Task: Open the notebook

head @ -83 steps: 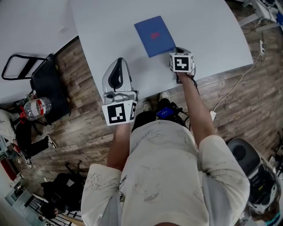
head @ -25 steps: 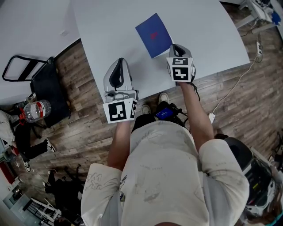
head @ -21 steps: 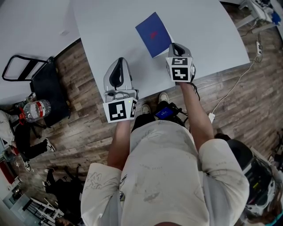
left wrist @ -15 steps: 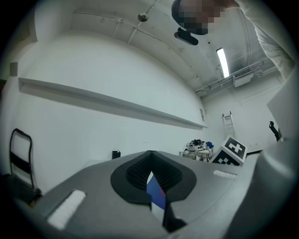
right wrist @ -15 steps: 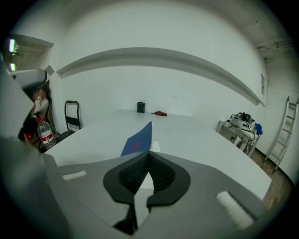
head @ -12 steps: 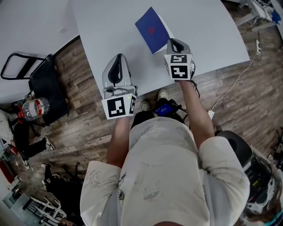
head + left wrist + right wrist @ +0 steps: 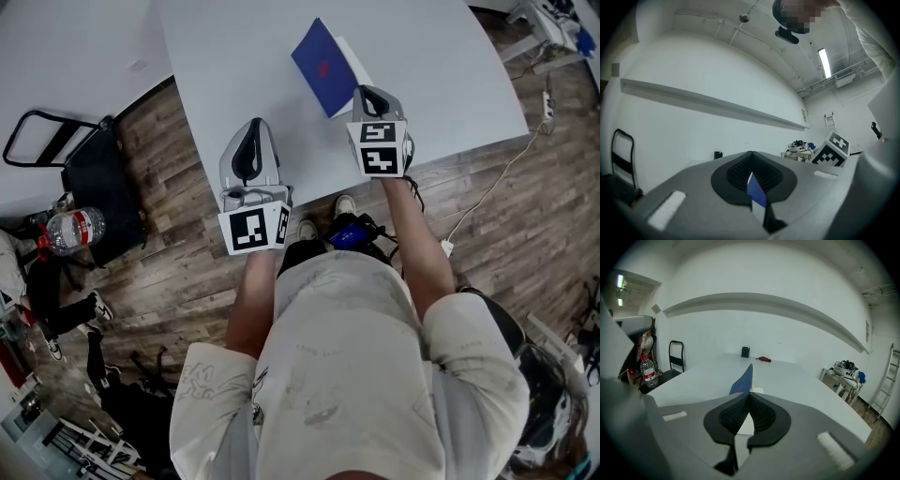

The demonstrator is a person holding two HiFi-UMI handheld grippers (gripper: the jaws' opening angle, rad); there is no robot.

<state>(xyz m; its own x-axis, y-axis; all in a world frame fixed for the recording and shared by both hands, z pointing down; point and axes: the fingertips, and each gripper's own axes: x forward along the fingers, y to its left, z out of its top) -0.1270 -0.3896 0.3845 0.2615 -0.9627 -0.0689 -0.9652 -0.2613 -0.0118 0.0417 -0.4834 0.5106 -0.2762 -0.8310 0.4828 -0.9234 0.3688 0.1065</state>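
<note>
The blue notebook (image 7: 322, 67) lies on the white table (image 7: 234, 56) with its cover tilted up off a white page (image 7: 349, 58). My right gripper (image 7: 367, 92) is shut on the cover's near edge and holds it raised. In the right gripper view the cover (image 7: 745, 378) rises edge-on from the closed jaws of that gripper (image 7: 749, 395), with the page (image 7: 746, 425) below. My left gripper (image 7: 251, 129) hangs over the table's front edge, left of the notebook, shut and empty. In the left gripper view the cover (image 7: 757, 193) shows beyond that gripper (image 7: 751, 154).
A second white table (image 7: 66, 75) stands at the left. A black folding cart (image 7: 89, 169) and a water bottle (image 7: 77, 228) sit on the wooden floor. A cable (image 7: 497, 183) runs at the right. A small black object (image 7: 746, 351) and a red item (image 7: 764, 359) lie at the table's far end.
The right gripper has risen a little with the cover, which went from nearly flat to steeply tilted, baring a white page. The left gripper has stayed where it was.
</note>
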